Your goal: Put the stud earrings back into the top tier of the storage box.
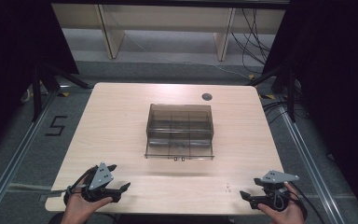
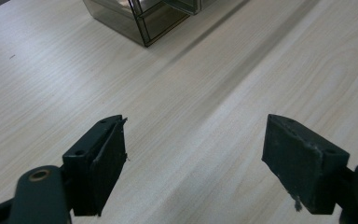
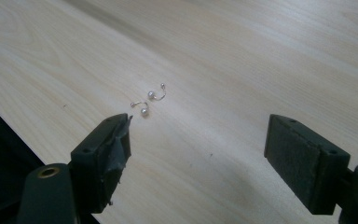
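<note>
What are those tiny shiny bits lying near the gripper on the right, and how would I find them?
Start at the pale wooden table and go to its near right corner, just ahead of the right gripper. There lie two small silver pearl earrings with curved hooks, close together on bare wood, far from the smoky transparent plastic compartment box mid-table.

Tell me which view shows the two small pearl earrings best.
The right gripper view: the two small silver hook earrings with pearl beads lie sharp and close on the pale wooden table, just beyond the open claw. The high view gives faint specks.
</note>
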{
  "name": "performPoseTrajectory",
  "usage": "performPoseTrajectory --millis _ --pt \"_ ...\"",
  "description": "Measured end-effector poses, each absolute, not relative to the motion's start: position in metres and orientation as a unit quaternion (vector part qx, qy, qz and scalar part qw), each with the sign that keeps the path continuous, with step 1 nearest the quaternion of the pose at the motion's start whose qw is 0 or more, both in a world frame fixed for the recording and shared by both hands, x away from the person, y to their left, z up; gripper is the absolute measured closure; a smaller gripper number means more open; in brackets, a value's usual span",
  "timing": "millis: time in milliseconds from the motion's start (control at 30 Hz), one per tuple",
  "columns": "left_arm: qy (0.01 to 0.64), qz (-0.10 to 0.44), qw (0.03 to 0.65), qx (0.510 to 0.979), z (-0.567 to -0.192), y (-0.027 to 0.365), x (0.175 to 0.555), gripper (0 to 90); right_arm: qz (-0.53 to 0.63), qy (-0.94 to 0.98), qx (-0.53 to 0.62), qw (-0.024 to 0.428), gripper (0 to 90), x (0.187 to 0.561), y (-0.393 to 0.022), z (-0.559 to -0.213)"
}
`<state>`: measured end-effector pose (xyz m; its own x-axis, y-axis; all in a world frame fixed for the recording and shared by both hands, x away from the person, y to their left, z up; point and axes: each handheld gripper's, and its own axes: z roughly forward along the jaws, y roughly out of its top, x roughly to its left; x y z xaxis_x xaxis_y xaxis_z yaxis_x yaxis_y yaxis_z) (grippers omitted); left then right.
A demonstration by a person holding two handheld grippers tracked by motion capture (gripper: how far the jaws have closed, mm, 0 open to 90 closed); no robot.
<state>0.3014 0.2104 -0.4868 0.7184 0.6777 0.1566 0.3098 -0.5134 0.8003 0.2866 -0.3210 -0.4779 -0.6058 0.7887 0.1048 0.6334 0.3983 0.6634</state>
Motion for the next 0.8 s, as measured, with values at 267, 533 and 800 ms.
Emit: performPoseTrajectory --millis 267,533,800 --pt "0.291 0.234 0.391 0.841 -0.486 0.211 0.301 20.9 0.332 0.826 0.441 0.113 26.2 0.284 -0.32 -0.48" --pt "0.291 0.234 0.391 0.841 -0.486 0.211 0.302 20.9 0.312 0.838 0.432 0.121 27.2 0.286 -0.322 -0.478" --pt "0.289 0.234 0.391 0.842 -0.486 0.211 0.302 20.9 0.309 0.841 0.427 0.123 30.5 0.286 -0.312 -0.476"
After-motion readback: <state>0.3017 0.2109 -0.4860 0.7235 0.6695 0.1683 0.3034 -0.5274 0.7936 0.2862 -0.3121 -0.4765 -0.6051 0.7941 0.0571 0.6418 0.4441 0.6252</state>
